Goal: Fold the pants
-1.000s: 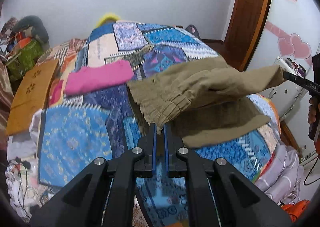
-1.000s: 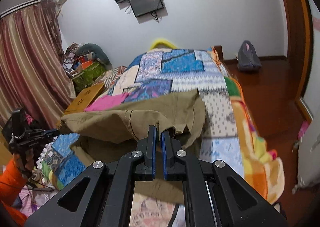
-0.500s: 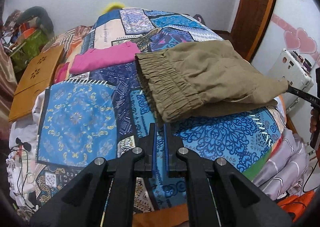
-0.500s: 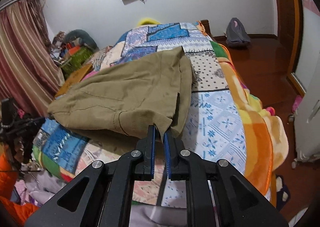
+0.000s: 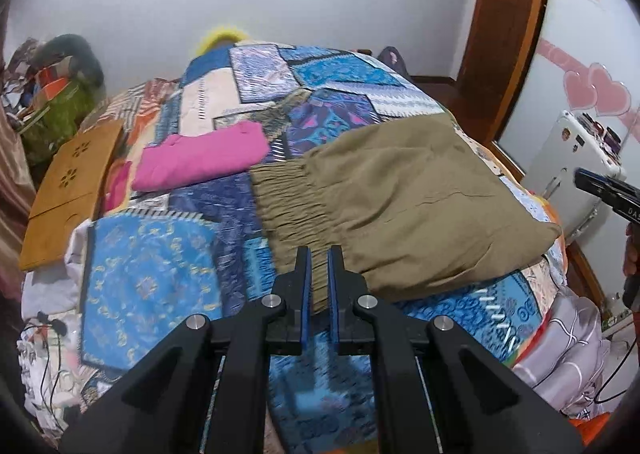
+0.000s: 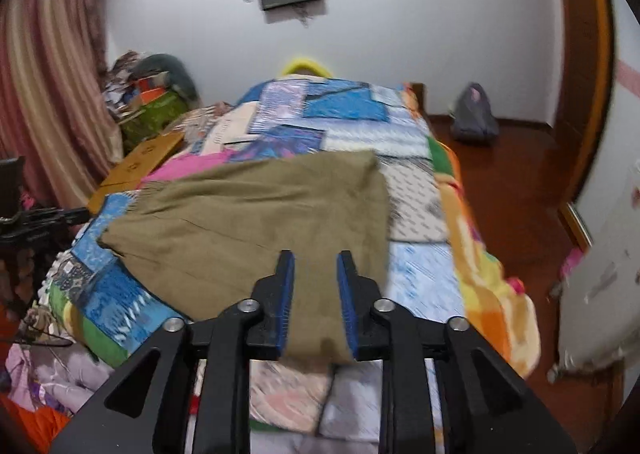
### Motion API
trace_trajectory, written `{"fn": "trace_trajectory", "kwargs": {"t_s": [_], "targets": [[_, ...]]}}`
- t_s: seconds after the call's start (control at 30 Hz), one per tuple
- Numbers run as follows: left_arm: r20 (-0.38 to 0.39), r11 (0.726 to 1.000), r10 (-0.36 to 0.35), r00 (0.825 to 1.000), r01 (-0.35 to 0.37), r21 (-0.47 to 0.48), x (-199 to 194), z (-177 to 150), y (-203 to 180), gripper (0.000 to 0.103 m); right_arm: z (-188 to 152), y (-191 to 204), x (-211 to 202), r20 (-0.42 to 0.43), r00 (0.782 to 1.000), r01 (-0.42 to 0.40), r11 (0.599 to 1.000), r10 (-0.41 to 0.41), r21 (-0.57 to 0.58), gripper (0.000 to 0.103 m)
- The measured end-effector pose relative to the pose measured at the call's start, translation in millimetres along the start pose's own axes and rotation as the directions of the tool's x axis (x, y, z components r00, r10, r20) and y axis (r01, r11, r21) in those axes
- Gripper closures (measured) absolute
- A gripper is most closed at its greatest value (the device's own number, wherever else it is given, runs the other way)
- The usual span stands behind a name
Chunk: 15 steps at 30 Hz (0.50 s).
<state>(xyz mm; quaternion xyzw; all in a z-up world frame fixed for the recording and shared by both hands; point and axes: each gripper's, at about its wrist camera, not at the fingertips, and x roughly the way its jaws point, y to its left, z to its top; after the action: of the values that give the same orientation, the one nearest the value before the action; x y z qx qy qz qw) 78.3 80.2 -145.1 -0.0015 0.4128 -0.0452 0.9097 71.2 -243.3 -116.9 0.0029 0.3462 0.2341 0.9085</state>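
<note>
The olive-brown pants (image 5: 400,205) lie folded flat on the patchwork bedspread (image 5: 152,278), elastic waistband toward the left. They also show in the right wrist view (image 6: 256,230). My left gripper (image 5: 318,254) has its jaws slightly apart at the near end of the waistband, not gripping it. My right gripper (image 6: 315,258) is open over the pants' near right corner, with the fabric lying loose below it. The right gripper also shows at the right edge of the left wrist view (image 5: 600,189).
A folded pink garment (image 5: 200,161) lies on the bed beyond the pants. A wooden lap tray (image 5: 72,189) rests at the bed's left edge. Clutter is piled at the left wall (image 5: 56,93). A white appliance (image 5: 576,165) and wooden floor (image 6: 512,181) are to the right.
Both grippers lowered the pants onto the bed, then opened and let go of the fabric. The pants now lie flat, folded over. Both grippers pulled back slightly.
</note>
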Motion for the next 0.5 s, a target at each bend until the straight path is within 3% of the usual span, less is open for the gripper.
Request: {"fn": "trace_trajectory", "kwargs": {"t_s": [0.2, 0.3, 0.43, 0.5], "targets": [[-0.065, 1.000, -0.009, 0.998, 0.009, -0.004, 39, -4, -10, 0.096, -18, 17, 65, -0.134, 0.989, -0.056, 0.998, 0.058, 0.016, 0.076], [-0.091, 0.999, -0.006, 0.996, 0.003, -0.038, 55, -11, -4, 0.086, -37, 12, 90, -0.216, 0.975, -0.042, 0.999, 0.048, 0.032, 0.077], [-0.081, 0.999, 0.005, 0.997, -0.008, -0.040, 59, -20, 0, 0.072, -44, -2, 88, -0.224, 0.972, -0.048, 0.996, 0.065, 0.077, 0.077], [-0.087, 0.999, 0.007, 0.996, -0.010, -0.031, 57, -16, 1, 0.072, -42, -7, 85, -0.242, 0.969, -0.037, 0.996, 0.055, 0.078, 0.076]]}}
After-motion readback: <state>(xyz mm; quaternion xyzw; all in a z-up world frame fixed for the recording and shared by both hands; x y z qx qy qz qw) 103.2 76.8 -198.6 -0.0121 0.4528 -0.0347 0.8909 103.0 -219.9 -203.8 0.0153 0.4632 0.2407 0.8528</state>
